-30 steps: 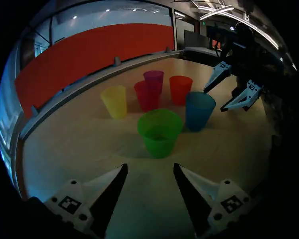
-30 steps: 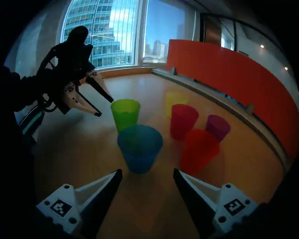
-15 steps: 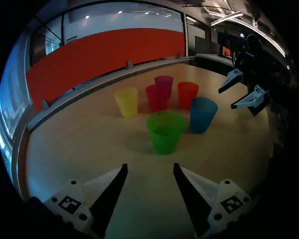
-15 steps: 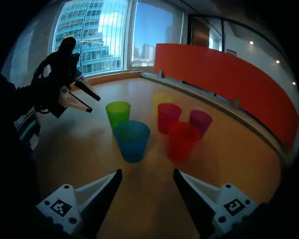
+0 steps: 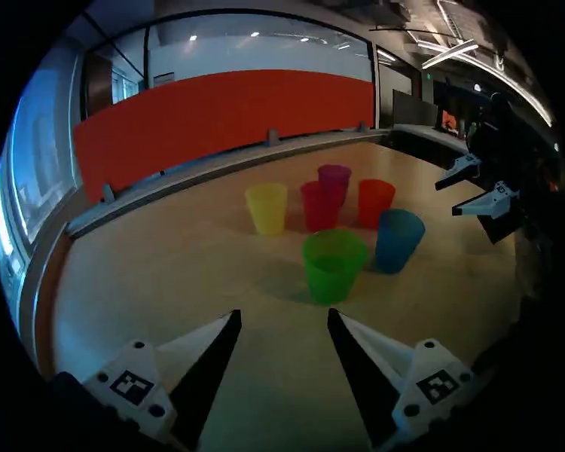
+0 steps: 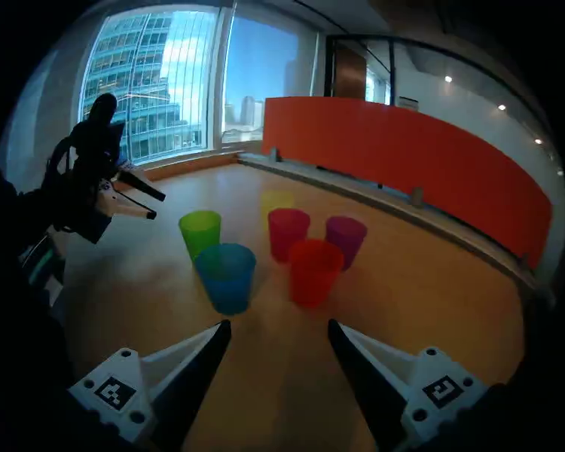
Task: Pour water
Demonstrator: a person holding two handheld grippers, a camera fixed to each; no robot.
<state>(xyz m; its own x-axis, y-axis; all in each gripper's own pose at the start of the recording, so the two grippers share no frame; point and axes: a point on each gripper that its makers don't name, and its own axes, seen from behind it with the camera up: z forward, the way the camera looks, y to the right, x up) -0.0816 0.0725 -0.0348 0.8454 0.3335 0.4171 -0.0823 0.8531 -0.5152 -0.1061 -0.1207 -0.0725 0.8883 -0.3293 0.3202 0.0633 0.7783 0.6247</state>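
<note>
Your left tongs hang wide open and empty over the wooden desk, well short of the cluster mid-desk. A green cup stands nearest with a blue cup just beside it, and behind them are a yellow cup, a red cup, a purple cup and an orange cup. Your right tongs, likewise spread with nothing between them, face the same six from the other side, where the blue and orange cups come first. The left gripper view catches the right tongs raised at the far edge beneath ceiling strip lights. The right gripper view sets the left tongs against tall windows. Whether any of the six holds water cannot be told.
</note>
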